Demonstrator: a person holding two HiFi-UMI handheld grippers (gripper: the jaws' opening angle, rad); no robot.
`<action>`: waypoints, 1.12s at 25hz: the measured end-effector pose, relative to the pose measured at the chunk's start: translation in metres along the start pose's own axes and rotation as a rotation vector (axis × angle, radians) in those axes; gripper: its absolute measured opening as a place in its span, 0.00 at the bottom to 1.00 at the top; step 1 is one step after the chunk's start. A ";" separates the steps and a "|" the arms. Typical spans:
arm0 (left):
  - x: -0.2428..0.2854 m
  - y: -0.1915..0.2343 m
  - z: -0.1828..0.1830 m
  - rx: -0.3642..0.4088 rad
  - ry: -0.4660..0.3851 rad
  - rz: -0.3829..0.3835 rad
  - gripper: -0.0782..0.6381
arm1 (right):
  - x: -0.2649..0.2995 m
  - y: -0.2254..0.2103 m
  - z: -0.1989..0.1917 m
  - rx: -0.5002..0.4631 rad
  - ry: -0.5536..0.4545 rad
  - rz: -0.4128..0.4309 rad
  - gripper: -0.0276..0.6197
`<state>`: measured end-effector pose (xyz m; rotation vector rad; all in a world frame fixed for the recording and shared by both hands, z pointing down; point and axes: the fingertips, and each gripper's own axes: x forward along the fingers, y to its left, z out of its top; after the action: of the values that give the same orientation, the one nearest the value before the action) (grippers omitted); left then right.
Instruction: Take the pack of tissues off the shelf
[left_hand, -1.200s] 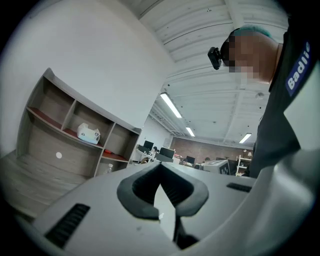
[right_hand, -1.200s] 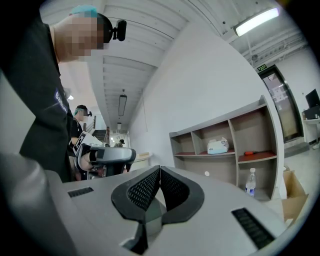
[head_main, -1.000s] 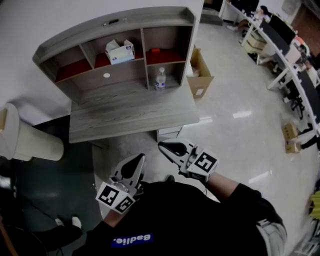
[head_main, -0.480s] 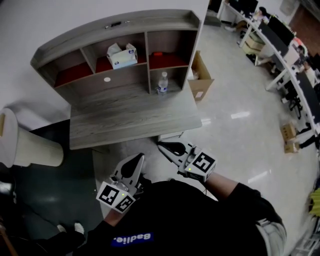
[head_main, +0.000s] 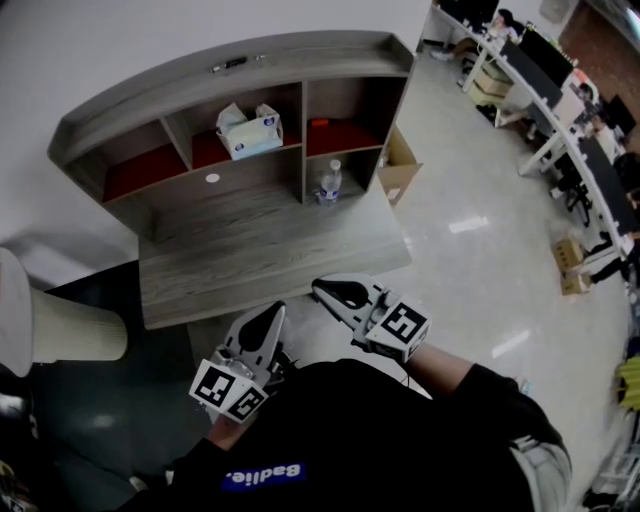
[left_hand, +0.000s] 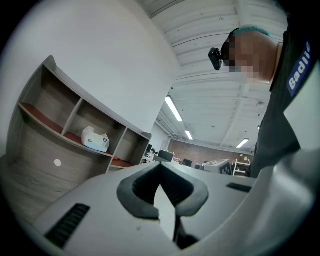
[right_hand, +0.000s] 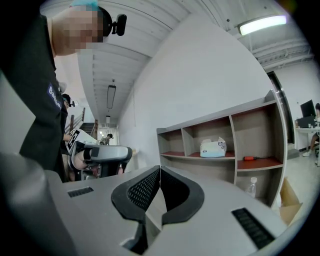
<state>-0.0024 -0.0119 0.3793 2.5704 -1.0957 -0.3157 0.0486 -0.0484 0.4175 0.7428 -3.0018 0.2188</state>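
The pack of tissues (head_main: 250, 132) is white and light blue. It sits in the middle upper compartment of the grey wooden shelf unit (head_main: 230, 62), on a red lining. It also shows small in the left gripper view (left_hand: 95, 139) and the right gripper view (right_hand: 213, 148). Both grippers are held close to the person's chest, short of the desk's front edge (head_main: 280, 292) and far from the tissues. My left gripper (head_main: 272, 312) (left_hand: 160, 167) has its jaws together with nothing between them. So does my right gripper (head_main: 325, 290) (right_hand: 160, 170).
A water bottle (head_main: 328, 182) stands in the lower right compartment and a red-handled tool (head_main: 320, 123) lies above it. An open cardboard box (head_main: 398, 165) sits on the floor at the unit's right. A pale cylinder (head_main: 60, 325) stands at left. Office desks (head_main: 540, 90) line the far right.
Both grippers have moved forward toward the desk, whose front edge now lies just ahead of their tips. Their jaws stay together.
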 end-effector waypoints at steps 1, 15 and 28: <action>0.000 0.007 0.002 -0.002 -0.001 -0.007 0.10 | 0.006 -0.002 0.000 -0.002 0.000 -0.008 0.09; -0.009 0.073 0.021 -0.039 0.028 -0.099 0.11 | 0.072 -0.007 0.006 -0.018 0.001 -0.121 0.09; 0.021 0.086 0.022 -0.039 0.003 -0.037 0.11 | 0.086 -0.047 0.016 -0.044 0.020 -0.053 0.09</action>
<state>-0.0521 -0.0881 0.3905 2.5584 -1.0313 -0.3397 -0.0057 -0.1318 0.4145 0.8100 -2.9535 0.1559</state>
